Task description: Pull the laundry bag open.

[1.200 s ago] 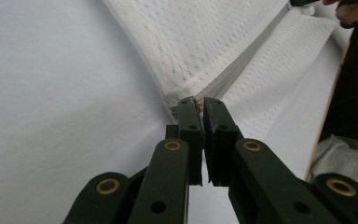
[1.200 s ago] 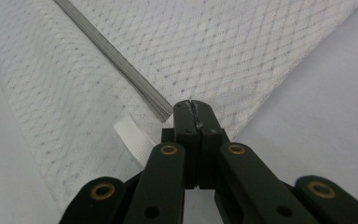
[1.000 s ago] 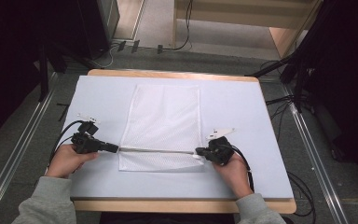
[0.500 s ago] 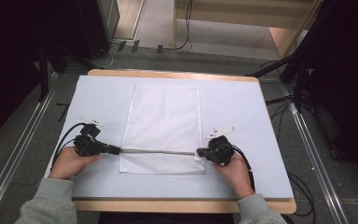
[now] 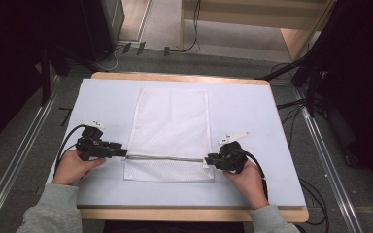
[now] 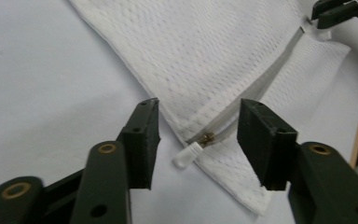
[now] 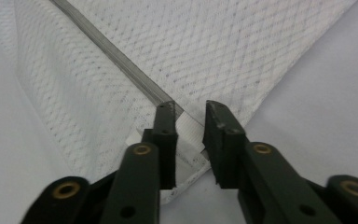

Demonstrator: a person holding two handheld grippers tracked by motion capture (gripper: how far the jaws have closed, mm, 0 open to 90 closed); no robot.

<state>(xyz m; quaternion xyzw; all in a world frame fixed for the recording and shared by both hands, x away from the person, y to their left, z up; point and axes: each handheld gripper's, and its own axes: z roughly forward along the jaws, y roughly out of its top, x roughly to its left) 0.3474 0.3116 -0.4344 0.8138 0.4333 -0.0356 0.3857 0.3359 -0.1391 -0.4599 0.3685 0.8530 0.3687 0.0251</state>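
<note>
With the mesh bag (image 5: 171, 133) flat mid-table, both hands should lift straight off. Seen from the left gripper (image 6: 198, 140), its jaws have just been opening, wide around the freed zipper pull (image 6: 189, 155). The right gripper (image 7: 189, 123), also just loosened, stands narrowly apart astride the end tab (image 7: 189, 133).

White mesh zip bag (image 5: 172, 133) flat, centre of frame, long axis vertical. Zipper (image 5: 165, 158) runs horizontally near lower edge; white pull tab (image 6: 188, 155) at its left end.
</note>
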